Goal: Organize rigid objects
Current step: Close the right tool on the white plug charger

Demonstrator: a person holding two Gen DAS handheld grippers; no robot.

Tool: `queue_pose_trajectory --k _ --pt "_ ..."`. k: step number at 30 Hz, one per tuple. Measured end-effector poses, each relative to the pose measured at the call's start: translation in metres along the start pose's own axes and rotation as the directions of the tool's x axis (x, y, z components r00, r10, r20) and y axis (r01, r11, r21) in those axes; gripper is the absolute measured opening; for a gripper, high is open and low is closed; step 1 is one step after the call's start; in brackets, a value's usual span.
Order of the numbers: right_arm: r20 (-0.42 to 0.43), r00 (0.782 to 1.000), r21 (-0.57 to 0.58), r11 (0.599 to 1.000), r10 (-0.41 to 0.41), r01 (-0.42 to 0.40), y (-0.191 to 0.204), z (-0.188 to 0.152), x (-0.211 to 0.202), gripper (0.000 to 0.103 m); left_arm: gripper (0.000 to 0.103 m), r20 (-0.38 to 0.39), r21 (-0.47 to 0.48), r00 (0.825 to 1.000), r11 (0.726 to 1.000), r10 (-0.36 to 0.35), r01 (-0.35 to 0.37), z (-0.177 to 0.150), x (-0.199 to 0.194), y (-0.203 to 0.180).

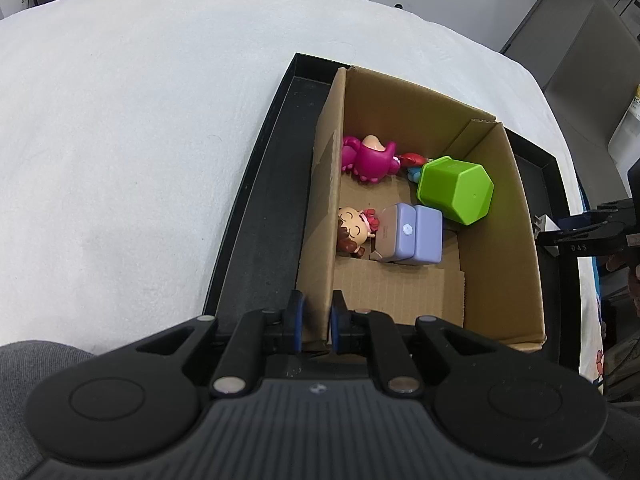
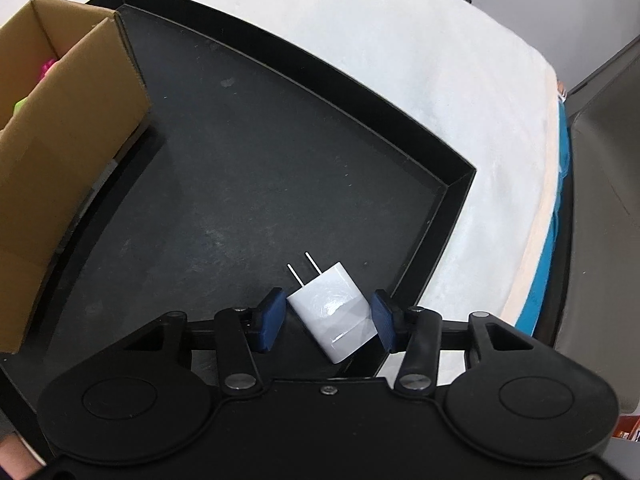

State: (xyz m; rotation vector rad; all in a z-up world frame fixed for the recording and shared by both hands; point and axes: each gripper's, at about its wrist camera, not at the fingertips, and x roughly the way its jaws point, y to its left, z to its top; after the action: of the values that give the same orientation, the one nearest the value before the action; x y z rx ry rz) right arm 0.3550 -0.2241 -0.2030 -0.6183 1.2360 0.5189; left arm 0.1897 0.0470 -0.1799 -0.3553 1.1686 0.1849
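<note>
**A:** Your right gripper (image 2: 328, 322) is spread wide, its blue pads (image 2: 272, 318) on either side of the white charger (image 2: 334, 314), low in the frame, not yet pinching it. The charger lies tilted on the black tray (image 2: 256, 152).

**B:** How will it handle?

**A:** I'd judge it light, stiff and glossy, so likely slippery. Close on the flat sides of the body, not the thin prongs (image 2: 306, 268).

**B:** And the left?

**A:** Your left gripper (image 1: 318, 320) is pressed together on the cardboard box (image 1: 324, 200) wall, steadying it. Farther in sit the toys: purple case (image 1: 412, 236), green cup (image 1: 456, 188).
</note>
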Motion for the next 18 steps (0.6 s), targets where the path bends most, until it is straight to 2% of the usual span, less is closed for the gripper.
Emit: queue_pose_trajectory --k 5,12,16,18 --pt "-0.033 0.995 0.04 0.995 0.098 -0.096 -0.0003 0.0011 -0.0044 0.044 0.012 -0.002 -0.002 1.0 1.0 -0.002 0.002 0.0002 0.0002 0.0005" --pt "-0.075 0.985 0.115 0.982 0.157 -0.148 -0.0032 0.0028 -0.0035 0.044 0.012 -0.001 -0.006 1.0 1.0 -0.004 0.004 -0.0003 0.0002 0.0013" --pt "-0.088 0.973 0.196 0.962 0.212 -0.192 -0.0046 0.0028 -0.006 0.046 0.012 -0.003 -0.01 1.0 1.0 -0.006 0.006 0.0001 0.0007 0.0018" --pt "-0.08 0.968 0.215 0.953 0.237 -0.216 -0.0037 0.0032 -0.0087 0.05 0.012 -0.003 -0.01 1.0 1.0 -0.007 0.007 -0.0001 0.0006 0.0016"
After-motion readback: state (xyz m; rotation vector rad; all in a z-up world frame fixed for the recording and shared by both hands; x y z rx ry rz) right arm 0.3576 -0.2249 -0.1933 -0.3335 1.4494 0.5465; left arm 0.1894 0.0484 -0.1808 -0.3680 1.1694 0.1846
